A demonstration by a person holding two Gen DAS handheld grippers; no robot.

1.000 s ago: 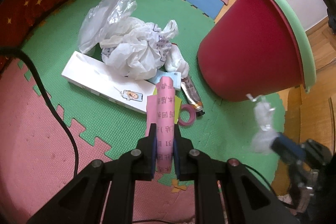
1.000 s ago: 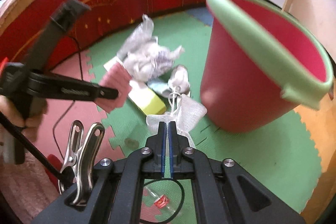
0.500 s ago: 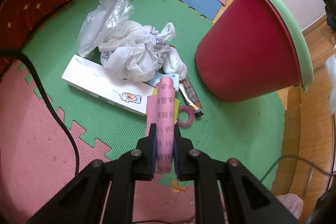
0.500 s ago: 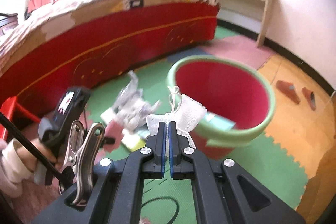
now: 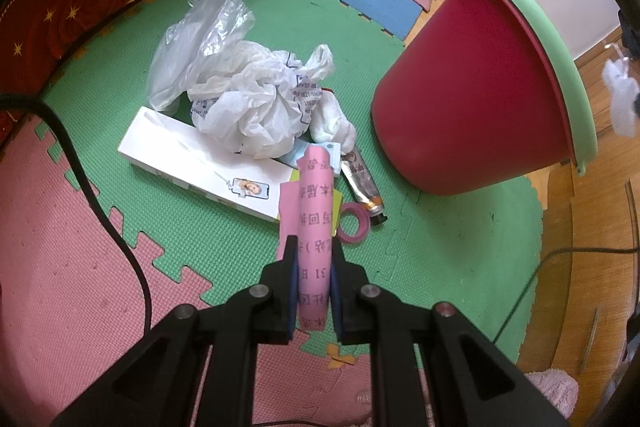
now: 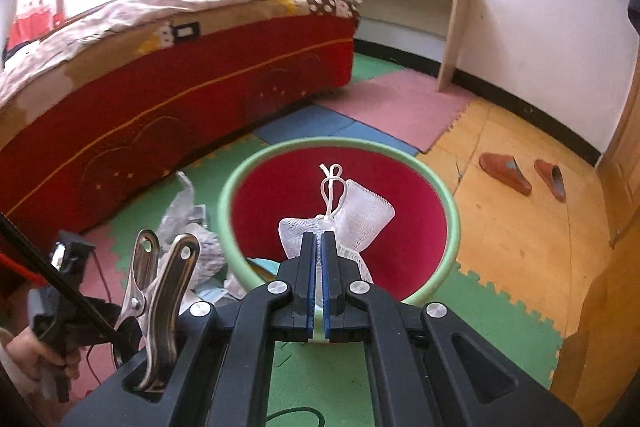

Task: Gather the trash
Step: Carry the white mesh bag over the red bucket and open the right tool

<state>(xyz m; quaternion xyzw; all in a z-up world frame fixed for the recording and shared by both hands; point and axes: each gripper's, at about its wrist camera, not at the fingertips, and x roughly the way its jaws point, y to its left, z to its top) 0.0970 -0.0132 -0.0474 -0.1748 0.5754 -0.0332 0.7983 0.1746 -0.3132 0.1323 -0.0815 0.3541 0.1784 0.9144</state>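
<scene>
Your right gripper (image 6: 318, 247) clamps the white mesh pouch (image 6: 352, 215), red bin (image 6: 452, 211) beyond; your left gripper (image 5: 313, 259) pinches the pink paper (image 5: 314, 211).

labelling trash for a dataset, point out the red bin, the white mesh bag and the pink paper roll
red bin (image 6: 400, 259): right wrist view, inner red wall.
white mesh bag (image 6: 362, 213): right wrist view, netting above the jaws.
pink paper roll (image 5: 316, 211): left wrist view, printed middle of the roll.

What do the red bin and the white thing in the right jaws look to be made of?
Red bin: likely moulded plastic, smooth and matte, with a pale green rim that may be foam or rubber. White pouch: open-weave mesh, probably synthetic netting, semi-sheer, tied with a white cord.
</scene>
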